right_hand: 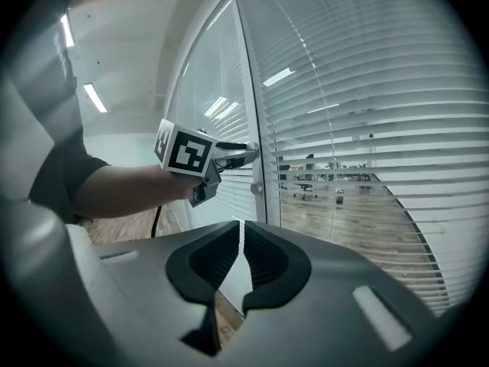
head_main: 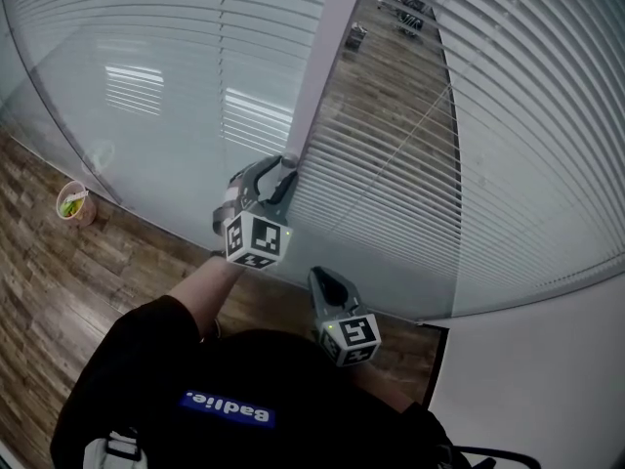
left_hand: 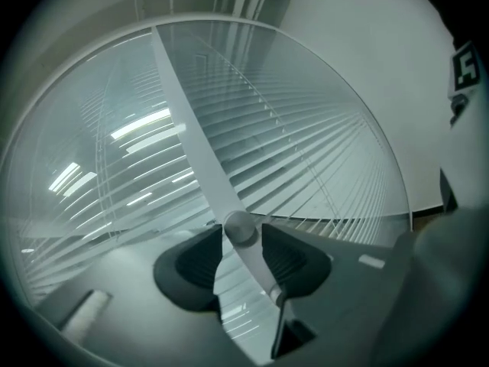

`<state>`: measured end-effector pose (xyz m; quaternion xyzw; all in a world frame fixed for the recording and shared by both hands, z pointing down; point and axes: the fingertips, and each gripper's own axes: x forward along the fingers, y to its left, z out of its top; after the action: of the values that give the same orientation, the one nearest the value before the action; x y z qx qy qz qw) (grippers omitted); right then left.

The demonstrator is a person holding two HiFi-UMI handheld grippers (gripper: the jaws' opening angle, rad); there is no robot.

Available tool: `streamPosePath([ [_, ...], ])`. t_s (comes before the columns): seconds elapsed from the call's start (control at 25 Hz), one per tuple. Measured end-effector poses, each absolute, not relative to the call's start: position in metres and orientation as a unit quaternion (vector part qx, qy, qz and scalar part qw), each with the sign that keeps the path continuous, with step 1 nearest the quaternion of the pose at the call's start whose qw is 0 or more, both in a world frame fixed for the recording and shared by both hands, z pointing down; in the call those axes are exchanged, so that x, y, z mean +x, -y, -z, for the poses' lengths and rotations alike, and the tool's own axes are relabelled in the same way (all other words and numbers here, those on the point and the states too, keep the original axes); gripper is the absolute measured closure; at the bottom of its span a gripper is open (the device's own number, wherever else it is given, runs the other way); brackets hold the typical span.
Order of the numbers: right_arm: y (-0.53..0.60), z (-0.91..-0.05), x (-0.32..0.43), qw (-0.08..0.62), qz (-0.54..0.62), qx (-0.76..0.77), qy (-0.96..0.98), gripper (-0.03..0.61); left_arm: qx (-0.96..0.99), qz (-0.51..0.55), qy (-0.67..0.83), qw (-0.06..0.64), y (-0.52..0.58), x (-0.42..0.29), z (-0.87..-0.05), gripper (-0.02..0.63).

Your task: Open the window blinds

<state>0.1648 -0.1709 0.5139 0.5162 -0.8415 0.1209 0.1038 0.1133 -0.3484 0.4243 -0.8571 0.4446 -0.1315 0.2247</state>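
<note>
A glass wall carries white slatted blinds [head_main: 410, 154] in two panes either side of a pale upright post [head_main: 317, 66]. My left gripper [head_main: 283, 170] reaches level to that post. In the left gripper view a round grey knob [left_hand: 239, 226] with a thin rod [left_hand: 263, 270] running from it sits between the pads; slim gaps show beside it, so the left gripper [left_hand: 241, 239] is open around it. The right gripper view shows the left gripper [right_hand: 246, 153] at the post [right_hand: 256, 128]. My right gripper [head_main: 320, 279] hangs back, lower, shut and empty [right_hand: 244, 239].
The right pane's slats let the office floor beyond show through; the left pane [head_main: 146, 86] looks frosted and pale. A small bin [head_main: 73, 203] with green contents stands on the wood floor at the left. A white wall [head_main: 547, 379] is at the lower right.
</note>
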Motion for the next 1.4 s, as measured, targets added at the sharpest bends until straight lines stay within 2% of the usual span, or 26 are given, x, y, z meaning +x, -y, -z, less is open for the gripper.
streamPosePath([
  [0.16, 0.169, -0.515, 0.167, 0.103, -0.126, 0.52, 0.838, 0.557, -0.854, 0.135, -0.448, 0.227, 0.351, 0.114, -0.426, 0.462],
  [0.24, 0.169, -0.514, 0.169, 0.105, -0.125, 0.523, 0.836, 0.559, -0.851, 0.135, -0.452, 0.23, 0.353, 0.113, -0.425, 0.489],
  [0.44, 0.168, -0.515, 0.174, 0.103, -0.131, 0.53, 0.831, 0.571, -0.846, 0.149, -0.45, 0.246, 0.353, 0.113, -0.425, 0.491],
  [1.24, 0.168, -0.519, 0.16, 0.102, -0.138, 0.518, 0.838, 0.574, -0.768, 0.27, -0.374, 0.445, 0.35, 0.114, -0.424, 0.492],
  [1.4, 0.169, -0.518, 0.152, 0.102, -0.139, 0.512, 0.842, 0.571, -0.766, 0.272, -0.364, 0.454, 0.35, 0.114, -0.423, 0.489],
])
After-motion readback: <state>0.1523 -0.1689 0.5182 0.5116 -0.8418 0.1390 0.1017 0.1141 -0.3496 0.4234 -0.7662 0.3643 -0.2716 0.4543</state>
